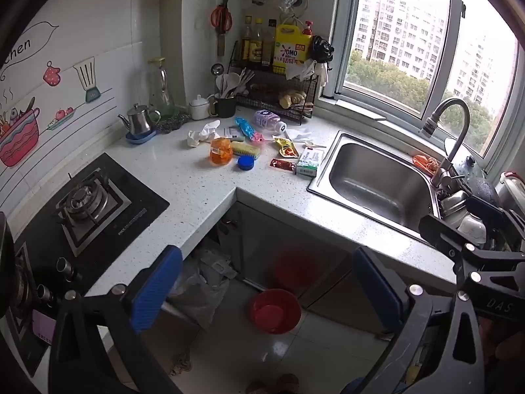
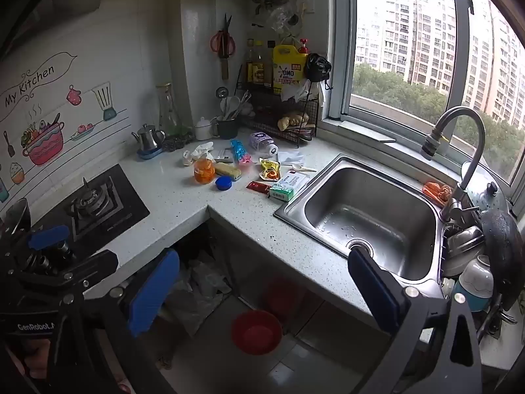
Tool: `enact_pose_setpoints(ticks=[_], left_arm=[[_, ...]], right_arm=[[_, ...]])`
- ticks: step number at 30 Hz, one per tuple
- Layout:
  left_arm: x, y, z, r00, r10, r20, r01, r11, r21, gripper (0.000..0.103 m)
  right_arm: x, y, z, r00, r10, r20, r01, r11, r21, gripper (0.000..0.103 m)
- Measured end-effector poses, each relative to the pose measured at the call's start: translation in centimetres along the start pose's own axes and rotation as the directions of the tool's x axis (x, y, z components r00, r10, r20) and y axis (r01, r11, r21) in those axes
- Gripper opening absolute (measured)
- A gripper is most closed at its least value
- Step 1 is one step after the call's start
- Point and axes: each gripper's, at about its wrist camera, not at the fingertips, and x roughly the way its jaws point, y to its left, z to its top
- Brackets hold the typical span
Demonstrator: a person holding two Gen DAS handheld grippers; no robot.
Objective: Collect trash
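Your left gripper [image 1: 267, 290] has its blue-padded fingers [image 1: 157, 287] spread as wide as they go, nothing btwn them, nothing touched; it hangs out in front of the counter edge, angled down, w/ the red basin [image 1: 275, 310] on the floor showing in the gap. Your right gripper [image 2: 264, 290] is the same: pads [image 2: 154, 292] fully apart, empty, clear of everything, held beside the left one and over the same floor patch. The trash sits in a loose cluster on the white speckled countertop [image 1: 183, 193], in the corner btwn the gas hob [image 1: 87, 200] and the steel sink [image 1: 377, 177], well apart from both grippers. In that cluster: a crumpled white tissue [image 1: 201, 133] at the back left, an orange plastic cup [image 1: 220, 151] just beside a yellow scrub brush [image 1: 245, 148], a blue bottle cap [image 1: 245, 163] in front of those, a blue-and-pink wrapper [image 1: 248, 129], a purple-label bottle [image 1: 269, 120] lying on its side, a yellow-red sauce packet [image 1: 286, 147], a small red sachet [image 1: 283, 164] and a white-green carton [image 1: 309, 161] right at the sink's rim. A crumpled plastic bag [image 1: 201, 282] lies on the floor under the counter opening, left of the basin. Whether the cup holds anything, can't tell.
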Motion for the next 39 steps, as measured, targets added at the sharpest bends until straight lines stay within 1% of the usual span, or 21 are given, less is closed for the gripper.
enact_pose_setpoints(ticks=[5, 8, 12, 16, 26, 39], left_arm=[[-0.1, -0.2, 0.0, 1.000, 0.015, 0.014, -0.016, 1.000, 0.003, 0.103], [-0.1, -0.7, 0.4, 1.000, 0.025, 0.018, -0.025, 1.000, 0.011, 0.103], [-0.3, -0.4, 0.4, 0.999, 0.026, 0.032, -0.026, 1.000, -0.002, 0.103], [-0.4, -0.8, 0.6, 0.999, 0.037, 0.038, -0.037, 0.999, 0.007, 0.103], [-0.3, -0.6, 0.9, 0.999, 0.027, 0.042, -0.027, 0.999, 0.018, 0.103], [-0.4, -0.7, 0.8, 0.998, 0.032, 0.051, -0.033, 0.999, 0.028, 0.103]], right_arm=[[0.0, 0.1, -0.1, 1.000, 0.000, 0.006, 0.000, 1.000, -0.010, 0.103], [0.2, 0.1, 0.7, 1.000, 0.008, 0.002, -0.008, 1.000, -0.011, 0.103], [0.0, 0.6, 0.5, 1.000, 0.007, 0.008, -0.006, 1.000, -0.022, 0.103], [0.2, 0.2, 0.2, 1.000, 0.026, 0.006, -0.026, 0.999, -0.021, 0.103], [0.2, 0.2, 0.3, 0.999, 0.034, 0.003, -0.034, 0.999, -0.022, 0.103], [0.3, 0.4, 0.3, 0.999, 0.035, 0.003, -0.035, 0.999, -0.032, 0.103]])
